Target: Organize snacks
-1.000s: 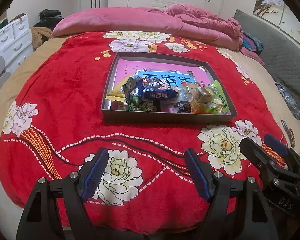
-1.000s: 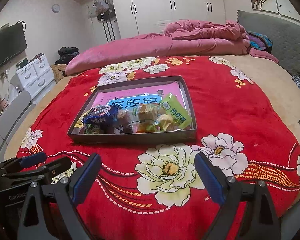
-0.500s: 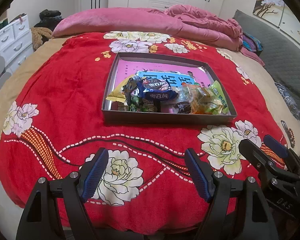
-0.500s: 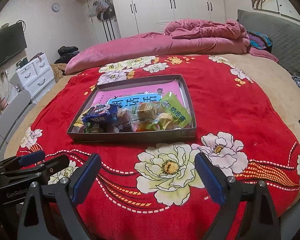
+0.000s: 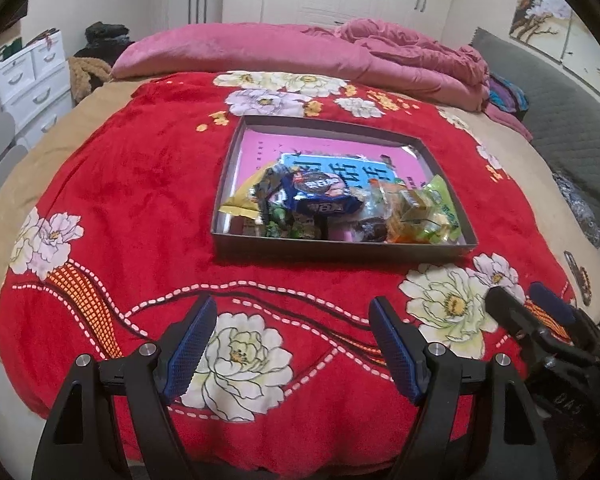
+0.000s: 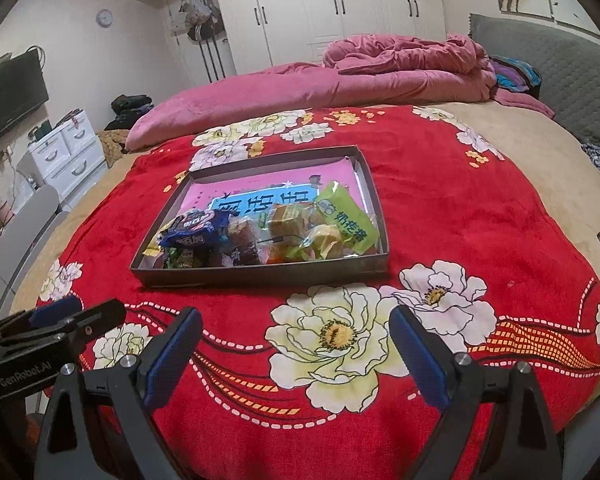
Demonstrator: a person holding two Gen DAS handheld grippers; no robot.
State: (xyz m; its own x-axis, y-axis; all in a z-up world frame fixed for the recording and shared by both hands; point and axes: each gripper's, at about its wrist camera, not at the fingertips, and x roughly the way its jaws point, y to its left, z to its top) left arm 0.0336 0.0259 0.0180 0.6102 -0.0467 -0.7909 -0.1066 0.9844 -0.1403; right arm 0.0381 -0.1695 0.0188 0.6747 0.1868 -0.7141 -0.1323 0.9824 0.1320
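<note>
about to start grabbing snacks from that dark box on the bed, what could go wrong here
Snack packets overlap in a heap at the near end of the shallow dark cardboard tray, so closing on the blue cookie packet could snag neighbours. The tray sits on a soft red floral blanket, so pushing down might tilt it.

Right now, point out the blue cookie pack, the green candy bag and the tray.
blue cookie pack (image 5: 320, 196), left wrist view, middle of its wrapper
green candy bag (image 6: 346, 222), right wrist view, printed front
tray (image 6: 260, 274), right wrist view, near wall
</note>
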